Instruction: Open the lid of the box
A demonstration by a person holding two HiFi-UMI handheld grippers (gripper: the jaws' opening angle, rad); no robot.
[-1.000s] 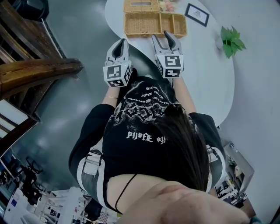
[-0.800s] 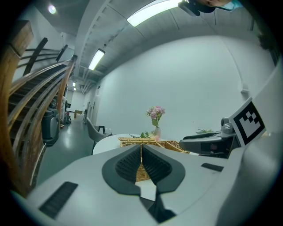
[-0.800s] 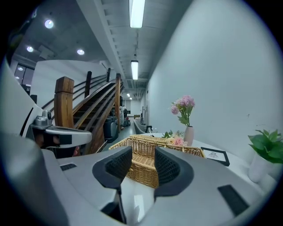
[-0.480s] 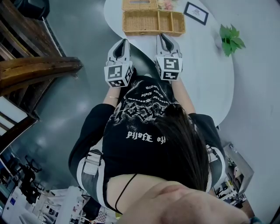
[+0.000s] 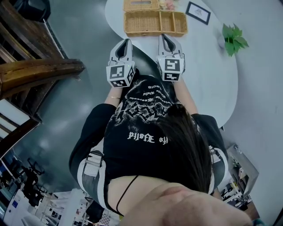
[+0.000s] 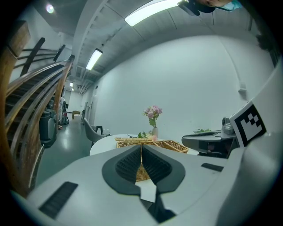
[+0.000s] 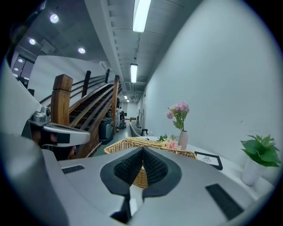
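We hold both grippers out over the near edge of the white table (image 5: 208, 66), side by side and pointing at the wicker box (image 5: 150, 33). The box sits near the far edge of the table, its compartments showing from above. A second flat wicker piece with a slot (image 5: 141, 4) lies just behind it; we cannot tell whether that is the lid. The left gripper (image 5: 126, 41) has its jaws together at the tips, nothing between them, and it stops well short of the box, over the table's rim. The right gripper (image 5: 162, 35) has just been closing its jaws, and they now meet with nothing caught in them. Its tips reach just up to the box's front wall, though we cannot tell whether they touch it. Right of the box lie a black picture frame (image 5: 198, 14) and, farther right, a small potted plant (image 5: 233, 40). Pink flowers (image 5: 168, 5) stand behind the box. A wooden staircase (image 5: 35, 70) rises at our left.
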